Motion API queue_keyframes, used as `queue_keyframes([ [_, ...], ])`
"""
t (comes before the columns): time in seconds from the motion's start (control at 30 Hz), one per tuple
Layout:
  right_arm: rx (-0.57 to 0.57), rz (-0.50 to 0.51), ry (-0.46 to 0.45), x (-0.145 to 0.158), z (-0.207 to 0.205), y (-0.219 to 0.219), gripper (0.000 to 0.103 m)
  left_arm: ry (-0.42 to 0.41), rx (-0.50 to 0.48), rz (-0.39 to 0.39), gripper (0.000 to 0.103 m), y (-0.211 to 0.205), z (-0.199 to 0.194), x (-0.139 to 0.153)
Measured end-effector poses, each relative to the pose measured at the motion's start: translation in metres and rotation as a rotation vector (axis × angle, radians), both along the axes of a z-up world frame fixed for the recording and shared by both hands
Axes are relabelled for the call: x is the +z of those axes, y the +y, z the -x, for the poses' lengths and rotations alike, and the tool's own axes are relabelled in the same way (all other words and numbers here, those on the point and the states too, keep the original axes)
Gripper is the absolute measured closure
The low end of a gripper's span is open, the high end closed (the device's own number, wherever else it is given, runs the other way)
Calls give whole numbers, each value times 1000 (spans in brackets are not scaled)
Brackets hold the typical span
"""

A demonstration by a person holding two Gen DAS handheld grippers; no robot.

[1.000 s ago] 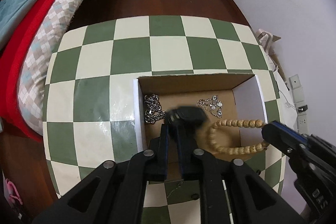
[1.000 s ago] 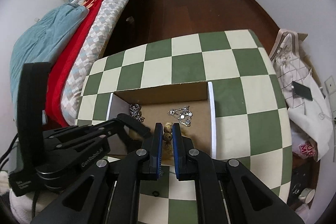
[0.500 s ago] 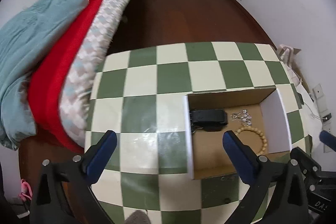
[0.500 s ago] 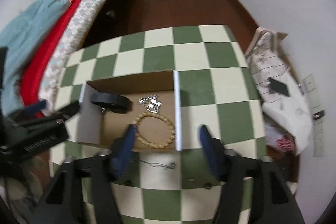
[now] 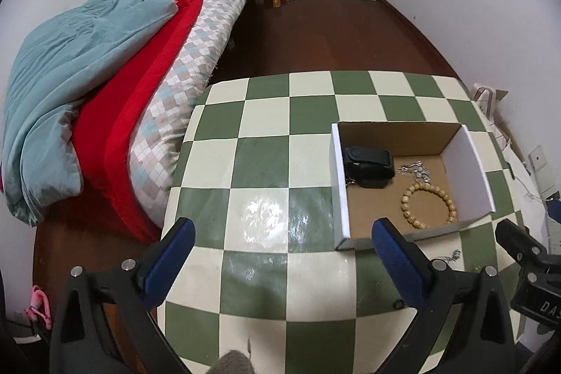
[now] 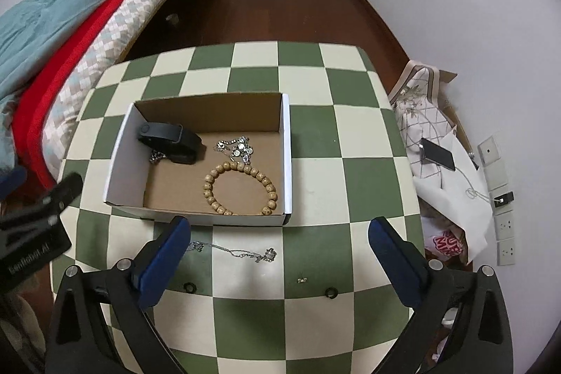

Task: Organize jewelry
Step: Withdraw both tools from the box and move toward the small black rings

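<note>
An open cardboard box [image 6: 286,163] sits on the checkered table. Inside it lie a black wristband [image 6: 168,137], a silver charm bracelet [image 6: 236,146] and a wooden bead bracelet [image 6: 240,188]. A thin silver necklace [image 6: 231,251] lies on the table in front of the box. My right gripper [image 6: 279,225] hovers above that necklace, its jaws opening, nothing between them. In the left wrist view, my left gripper [image 5: 282,228] is open and empty over the table, left of the box [image 5: 338,191]; the band [image 5: 368,163] and beads [image 5: 427,205] show inside.
Two small dark rings [image 6: 189,287] [image 6: 331,292] and tiny studs [image 6: 301,279] lie near the table's front edge. A bed with red and teal bedding [image 5: 105,76] stands left of the table. Bags and a phone [image 6: 438,156] are piled on the right by the wall.
Both grippers let go inside the box, opened wide and drew back. The black wristband and bead bracelet now lie free in the box. The left gripper swung left.
</note>
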State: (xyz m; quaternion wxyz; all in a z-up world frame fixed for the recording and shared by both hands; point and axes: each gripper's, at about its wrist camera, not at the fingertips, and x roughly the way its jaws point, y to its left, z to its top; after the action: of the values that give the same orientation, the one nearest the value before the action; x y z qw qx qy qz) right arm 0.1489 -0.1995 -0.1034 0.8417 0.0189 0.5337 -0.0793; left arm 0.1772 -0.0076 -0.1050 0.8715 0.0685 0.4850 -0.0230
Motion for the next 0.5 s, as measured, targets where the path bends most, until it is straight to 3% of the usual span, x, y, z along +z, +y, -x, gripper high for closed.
queue_keyframes([
  [0.5,-8,79,-172,60,63,5,1,-140,-43,75,0,-8,65,61],
])
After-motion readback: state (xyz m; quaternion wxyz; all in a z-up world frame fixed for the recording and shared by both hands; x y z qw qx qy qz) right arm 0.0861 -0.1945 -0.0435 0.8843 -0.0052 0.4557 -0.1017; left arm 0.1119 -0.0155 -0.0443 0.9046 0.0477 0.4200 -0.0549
